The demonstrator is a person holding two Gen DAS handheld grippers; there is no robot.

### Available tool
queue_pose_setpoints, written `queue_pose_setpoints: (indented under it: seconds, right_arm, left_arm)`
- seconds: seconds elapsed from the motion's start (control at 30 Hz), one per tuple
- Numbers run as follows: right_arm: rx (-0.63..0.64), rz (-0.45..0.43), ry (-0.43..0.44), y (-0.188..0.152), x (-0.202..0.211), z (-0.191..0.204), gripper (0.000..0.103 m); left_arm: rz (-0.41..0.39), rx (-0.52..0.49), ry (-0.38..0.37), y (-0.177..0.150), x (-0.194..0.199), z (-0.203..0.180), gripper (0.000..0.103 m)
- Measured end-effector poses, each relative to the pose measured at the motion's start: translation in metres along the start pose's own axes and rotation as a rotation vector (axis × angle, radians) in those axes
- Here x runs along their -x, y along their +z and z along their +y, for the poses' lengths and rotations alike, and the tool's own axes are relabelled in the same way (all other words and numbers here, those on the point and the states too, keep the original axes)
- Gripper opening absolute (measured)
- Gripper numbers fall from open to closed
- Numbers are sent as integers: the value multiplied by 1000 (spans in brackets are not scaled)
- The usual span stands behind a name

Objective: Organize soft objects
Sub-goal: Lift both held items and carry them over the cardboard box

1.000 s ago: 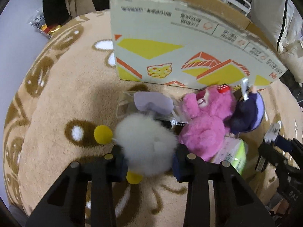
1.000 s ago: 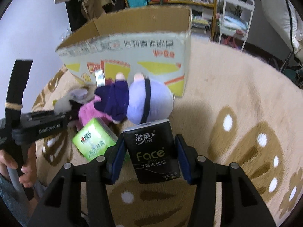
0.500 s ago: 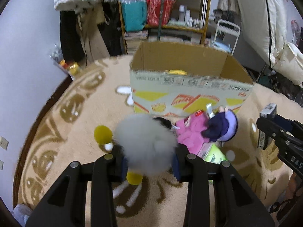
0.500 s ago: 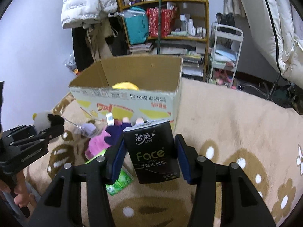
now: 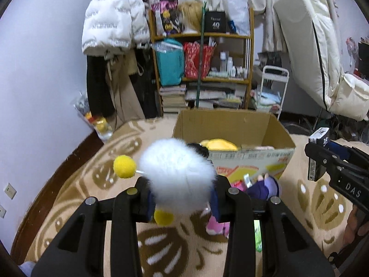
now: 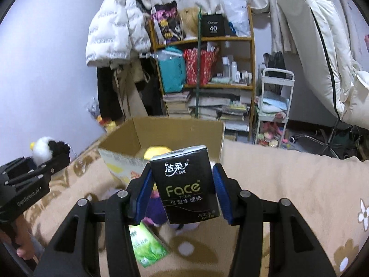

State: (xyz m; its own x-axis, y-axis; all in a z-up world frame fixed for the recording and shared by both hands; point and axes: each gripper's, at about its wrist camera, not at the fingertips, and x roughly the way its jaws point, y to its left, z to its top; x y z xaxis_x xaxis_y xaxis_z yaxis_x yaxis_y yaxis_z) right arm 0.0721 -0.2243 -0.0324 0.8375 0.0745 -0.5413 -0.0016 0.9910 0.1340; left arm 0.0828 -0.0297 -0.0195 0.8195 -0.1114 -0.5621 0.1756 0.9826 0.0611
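Left gripper (image 5: 182, 198) is clamped on a white fluffy toy (image 5: 177, 177) with yellow pompoms (image 5: 124, 166); the toy is held up in the air, short of the box's near-left corner. In the right view the same toy shows white and black at the far left, pinched in the left gripper's tips.

Right gripper (image 6: 183, 195) is clamped on a black tissue pack (image 6: 186, 184), upright, "Face" label toward the camera, blue pads (image 6: 220, 196) pressing both sides. Pack is held aloft in front of the box's near wall.

Box (image 5: 251, 159) is open-topped cardboard on the rug (image 5: 76, 184), in front of the shelf (image 5: 230, 80). A yellow plush (image 5: 219, 144) lies inside it, by the near wall.

On the rug against the box's near wall: purple plush (image 5: 265, 188) and pink plush (image 5: 216, 225), touching each other, partly hidden behind the left gripper. Green tissue pack (image 6: 147, 247) lies flat on the rug just beside them, below the right gripper's left finger.
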Motion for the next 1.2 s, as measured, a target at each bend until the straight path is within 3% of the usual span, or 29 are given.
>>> queue_pose_setpoints:
  seconds: [0.43,1.03,1.2]
  right_arm:
    - [25,-86,6,30,-6,0,54]
    - [111,-102,58,50,-31,7,54]
    - [113,-101,70,54,-44,5,54]
  left_arm:
    - [-129,-55,6,43,2,-10,36]
    - [-158,-124,19,76,-30,-21,36]
    - [-144,-101,-1,76,-48,-21,36]
